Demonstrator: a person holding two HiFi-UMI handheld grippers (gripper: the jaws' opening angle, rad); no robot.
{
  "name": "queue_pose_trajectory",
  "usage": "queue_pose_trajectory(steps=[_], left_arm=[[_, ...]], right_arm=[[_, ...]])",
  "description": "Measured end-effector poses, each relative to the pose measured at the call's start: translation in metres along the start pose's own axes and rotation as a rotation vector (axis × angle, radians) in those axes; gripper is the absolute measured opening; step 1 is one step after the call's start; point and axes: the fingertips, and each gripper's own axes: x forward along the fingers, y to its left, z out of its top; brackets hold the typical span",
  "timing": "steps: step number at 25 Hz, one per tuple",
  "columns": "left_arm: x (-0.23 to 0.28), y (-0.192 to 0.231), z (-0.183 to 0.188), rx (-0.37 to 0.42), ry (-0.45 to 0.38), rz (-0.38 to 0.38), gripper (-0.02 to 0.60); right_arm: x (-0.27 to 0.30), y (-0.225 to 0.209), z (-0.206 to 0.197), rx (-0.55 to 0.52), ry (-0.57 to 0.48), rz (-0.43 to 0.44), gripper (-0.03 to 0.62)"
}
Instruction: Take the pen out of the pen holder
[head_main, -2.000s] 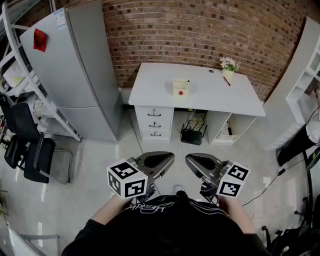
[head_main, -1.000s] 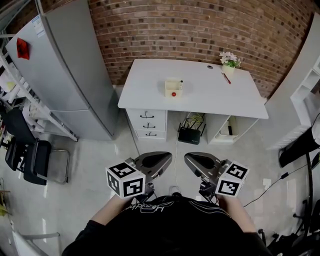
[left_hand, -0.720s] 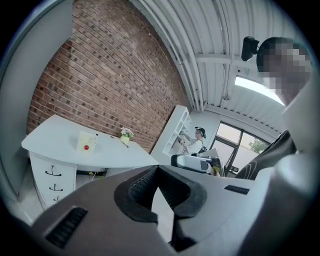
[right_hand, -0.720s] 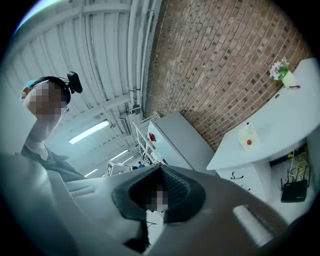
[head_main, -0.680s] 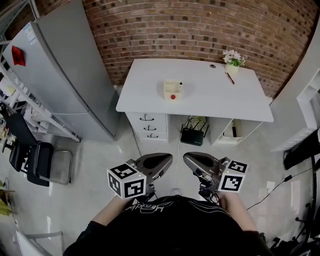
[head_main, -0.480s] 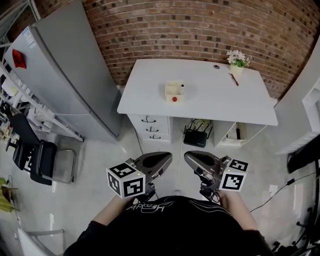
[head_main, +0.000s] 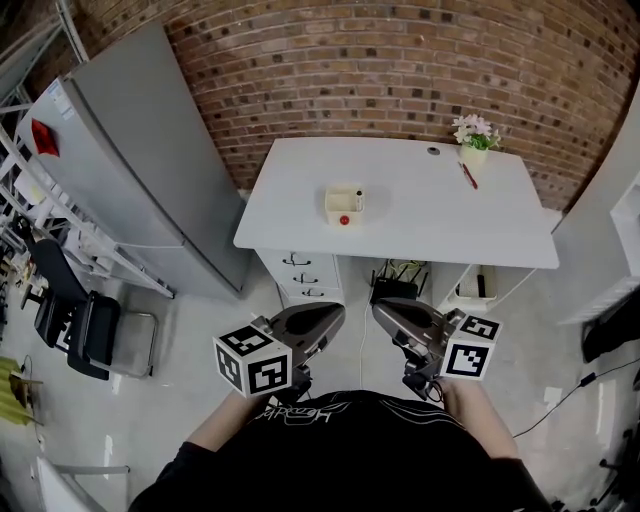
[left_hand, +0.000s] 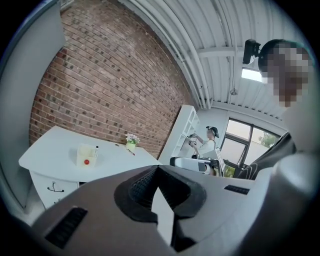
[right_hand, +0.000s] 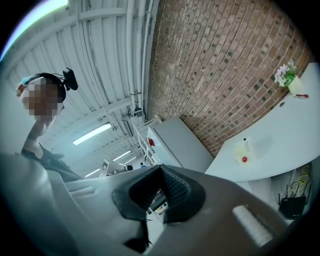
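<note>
The person stands well back from the worktop (head_main: 420, 215), so neither claw has anything to reach yet. Both hang close to the body at waist height. The left claw (head_main: 318, 318) has its pads pressed together with nothing between them, and the right claw (head_main: 400, 318) is likewise closed and empty. I judge they are carried that way simply for the walk-up. The approach is the step in hand, and the task itself is not yet begun.

The holder (head_main: 345, 205) sits alone toward the worktop's left half, apart from everything else, which leaves room to come at it from any side. The pen (head_main: 359, 191) stands upright in it at the right back corner, its dark end above the rim, probably the part to grip.

By count there are two claws, one holder and one pen in it. One more red pen (head_main: 468, 175) lies flat just beside the single flower pot (head_main: 474, 135) at the far right. Three drawers (head_main: 299, 275) sit under the worktop.
</note>
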Motion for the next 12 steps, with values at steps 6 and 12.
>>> queue_pose_trajectory(steps=[6,12], left_arm=[[0.002,-0.003,0.005,0.028,0.01,0.02,0.003],[0.003,0.007,0.007,0.003,0.008,0.039,0.003]], right_arm=[[-0.002,-0.001,0.011,-0.008,-0.01,0.019,0.003],[0.006,-0.009,0.01,0.013,0.005,0.023,0.003]])
